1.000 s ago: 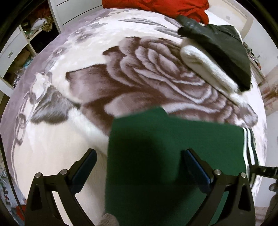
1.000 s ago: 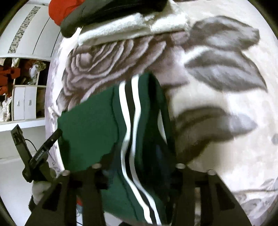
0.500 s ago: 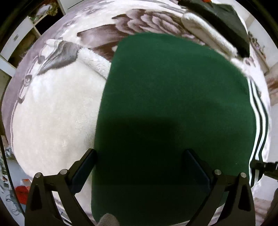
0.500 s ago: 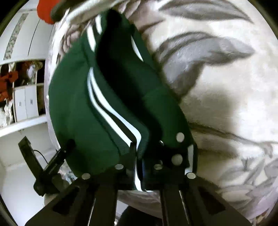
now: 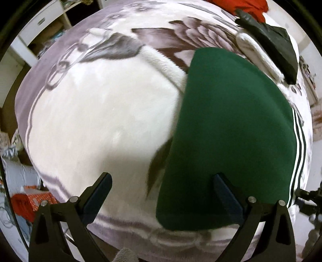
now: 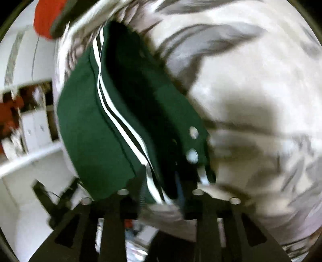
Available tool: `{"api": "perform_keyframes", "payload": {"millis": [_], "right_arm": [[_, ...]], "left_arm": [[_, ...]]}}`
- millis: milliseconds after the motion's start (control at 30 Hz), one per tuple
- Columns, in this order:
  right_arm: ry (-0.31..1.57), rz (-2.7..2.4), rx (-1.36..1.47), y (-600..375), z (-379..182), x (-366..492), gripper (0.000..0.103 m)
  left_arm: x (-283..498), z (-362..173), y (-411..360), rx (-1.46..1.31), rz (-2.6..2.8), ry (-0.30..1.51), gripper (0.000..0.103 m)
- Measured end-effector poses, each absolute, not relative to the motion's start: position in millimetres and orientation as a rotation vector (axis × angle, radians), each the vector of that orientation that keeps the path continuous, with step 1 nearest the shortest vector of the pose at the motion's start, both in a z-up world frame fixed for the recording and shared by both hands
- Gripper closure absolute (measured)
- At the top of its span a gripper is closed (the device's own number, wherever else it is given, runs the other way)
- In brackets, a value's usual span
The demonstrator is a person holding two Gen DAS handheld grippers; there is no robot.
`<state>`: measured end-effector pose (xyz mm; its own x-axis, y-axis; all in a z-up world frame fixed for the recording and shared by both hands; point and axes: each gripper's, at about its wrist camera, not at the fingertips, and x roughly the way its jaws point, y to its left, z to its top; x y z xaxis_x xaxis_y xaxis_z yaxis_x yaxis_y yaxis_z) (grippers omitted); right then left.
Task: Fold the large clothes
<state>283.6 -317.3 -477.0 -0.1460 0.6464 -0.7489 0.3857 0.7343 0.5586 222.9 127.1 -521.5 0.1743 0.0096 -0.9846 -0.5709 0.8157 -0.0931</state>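
A folded dark green garment (image 5: 231, 137) with white side stripes lies on the floral blanket (image 5: 100, 125) of the bed. My left gripper (image 5: 161, 193) is open and empty; its right finger is over the garment's near left part, its left finger over the blanket. In the blurred right wrist view my right gripper (image 6: 161, 193) has its fingers close together around the striped near edge of the green garment (image 6: 96, 129), which has white snap buttons (image 6: 192, 155).
A black garment (image 5: 275, 46) lies on a white folded one (image 5: 259, 58) at the far right of the bed, with red cloth (image 5: 249, 10) behind. White shelves (image 5: 40, 26) stand beyond the bed's left side. An orange box (image 5: 30, 203) lies below the near left edge.
My left gripper has moved left and back, so the green garment now lies mostly to its right. My right gripper's fingers have spread slightly at the garment's striped edge.
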Motion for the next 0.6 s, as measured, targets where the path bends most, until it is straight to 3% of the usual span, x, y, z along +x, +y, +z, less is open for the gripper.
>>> {"api": "perform_keyframes", "payload": {"millis": [233, 400, 433, 467, 500, 600], "right_arm": [[1.774, 0.214, 1.174, -320.8, -526.6, 245.8, 0.053], [1.672, 0.152, 1.185, -327.2, -501.0, 224.9, 0.053], [1.649, 0.142, 1.166, -329.9, -493.4, 219.5, 0.051], [1.64, 0.131, 1.162, -332.4, -489.5, 216.0, 0.039], [1.639, 0.125, 1.17, -339.1, -488.3, 210.9, 0.034], [1.68, 0.143, 1.198, -335.7, -498.5, 203.9, 0.031]], "left_arm": [[216.3, -542.2, 111.7, -0.564, 0.405, 1.376, 0.0], [223.2, -547.2, 101.3, -0.553, 0.375, 1.387, 0.0], [223.3, -547.3, 100.6, -0.553, 0.373, 1.388, 0.0], [224.3, -547.8, 99.4, -0.555, 0.37, 1.387, 0.0], [225.0, -548.2, 98.5, -0.556, 0.366, 1.386, 0.0], [228.3, -552.3, 95.1, -0.564, 0.354, 1.385, 0.0]]}}
